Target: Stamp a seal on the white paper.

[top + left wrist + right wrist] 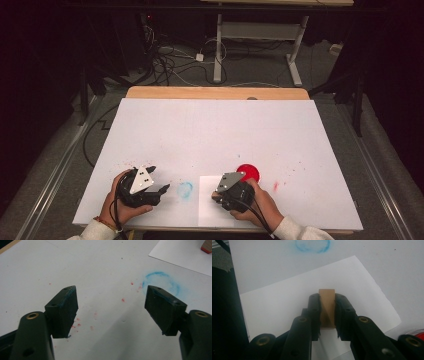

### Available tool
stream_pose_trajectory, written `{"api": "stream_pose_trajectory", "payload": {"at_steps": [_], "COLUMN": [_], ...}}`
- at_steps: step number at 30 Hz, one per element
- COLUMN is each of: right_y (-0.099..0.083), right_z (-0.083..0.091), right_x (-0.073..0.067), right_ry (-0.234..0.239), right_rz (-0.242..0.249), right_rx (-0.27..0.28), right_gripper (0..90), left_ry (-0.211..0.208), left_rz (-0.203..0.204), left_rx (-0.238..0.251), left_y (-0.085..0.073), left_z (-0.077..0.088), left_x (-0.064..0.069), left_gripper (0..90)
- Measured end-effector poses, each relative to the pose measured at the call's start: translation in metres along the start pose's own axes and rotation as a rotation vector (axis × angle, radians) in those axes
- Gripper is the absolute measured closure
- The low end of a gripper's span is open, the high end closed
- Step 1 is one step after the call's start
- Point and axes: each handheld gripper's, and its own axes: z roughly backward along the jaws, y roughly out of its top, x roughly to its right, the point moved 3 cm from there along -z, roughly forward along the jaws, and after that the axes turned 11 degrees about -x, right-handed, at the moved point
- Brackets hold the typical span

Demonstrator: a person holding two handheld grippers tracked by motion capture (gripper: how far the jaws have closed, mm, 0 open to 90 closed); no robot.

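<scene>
Stamping step, judged from scene.

- Right gripper (327, 315): jaws clamped on wooden stamp (327, 305), held above paper sheet (282, 302) near front table edge.
- Left gripper (111, 312): jaws wide, nothing between, over bare table (210, 130) beside blue ring mark (162, 282).
- Red ink pad (248, 172) just beyond right gripper.
- To do well: keep stamp face flat to sheet, lower straight, press evenly, lift without sliding. Steady sheet corner with left gripper if it shifts. Avoid tilting; risks smeared print.
</scene>
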Motion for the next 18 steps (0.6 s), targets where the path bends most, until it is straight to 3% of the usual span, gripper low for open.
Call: {"api": "stream_pose_trajectory", "payload": {"at_steps": [18], "right_y": [-0.0010], "right_z": [-0.0010], "right_x": [-0.0002], "right_ry": [0.003], "right_rz": [0.006], "right_rx": [0.008], "right_gripper": [76.0], "left_ry": [-0.001], "left_rz": [0.000], "left_rx": [-0.002], "left_y": [0.0004], "left_z": [-0.0006], "left_x": [0.0008], "left_gripper": [25.9]}}
